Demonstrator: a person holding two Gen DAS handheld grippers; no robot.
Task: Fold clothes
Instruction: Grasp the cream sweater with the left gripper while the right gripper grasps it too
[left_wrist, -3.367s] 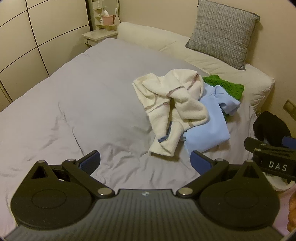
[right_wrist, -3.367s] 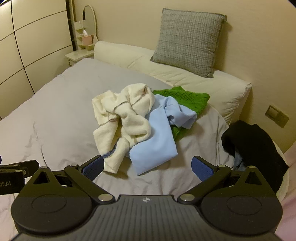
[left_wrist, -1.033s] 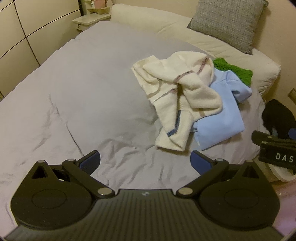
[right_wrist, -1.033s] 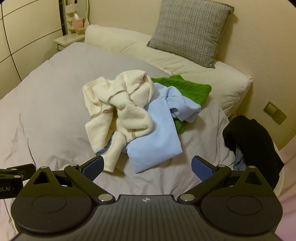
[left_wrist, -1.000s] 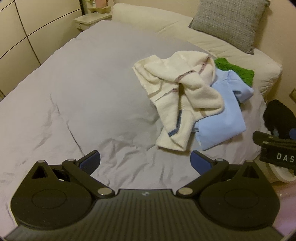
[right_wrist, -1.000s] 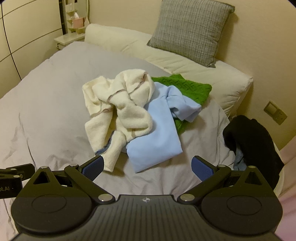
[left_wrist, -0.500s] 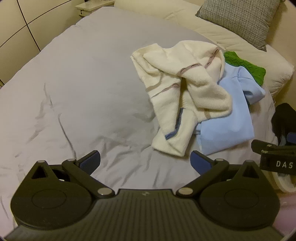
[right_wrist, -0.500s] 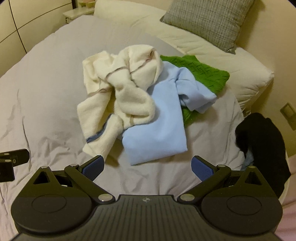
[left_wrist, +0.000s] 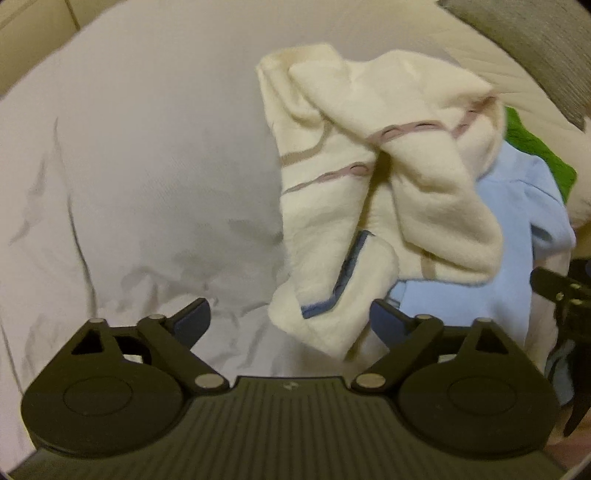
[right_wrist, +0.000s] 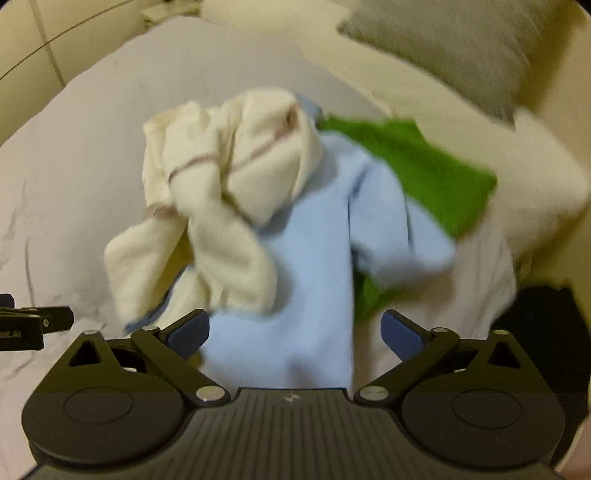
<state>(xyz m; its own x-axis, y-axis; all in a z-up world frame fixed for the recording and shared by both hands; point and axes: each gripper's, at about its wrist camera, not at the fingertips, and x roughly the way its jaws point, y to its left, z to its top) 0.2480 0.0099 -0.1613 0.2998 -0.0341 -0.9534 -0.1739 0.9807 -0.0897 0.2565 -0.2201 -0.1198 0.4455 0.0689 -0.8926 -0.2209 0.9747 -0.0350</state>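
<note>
Clothes are lying heaped on the grey bedsheet (left_wrist: 140, 166): the cream garment (left_wrist: 369, 192) is sprawling from twelve o'clock down toward my left claw (left_wrist: 288, 321), whose jaws are closing with that garment's lowest folded edge sitting between them, not yet pinched. My right claw (right_wrist: 295, 332) is hanging released over the near hem of the light blue garment (right_wrist: 314, 295), with the green knit (right_wrist: 424, 173) poking out at one o'clock against the cream pillow (right_wrist: 535, 177). Open sheet is stretching wide from nine to eleven o'clock, while the grey cushion (right_wrist: 461, 48) and a black garment (right_wrist: 535, 332) at three o'clock are crowding the right edge.
</note>
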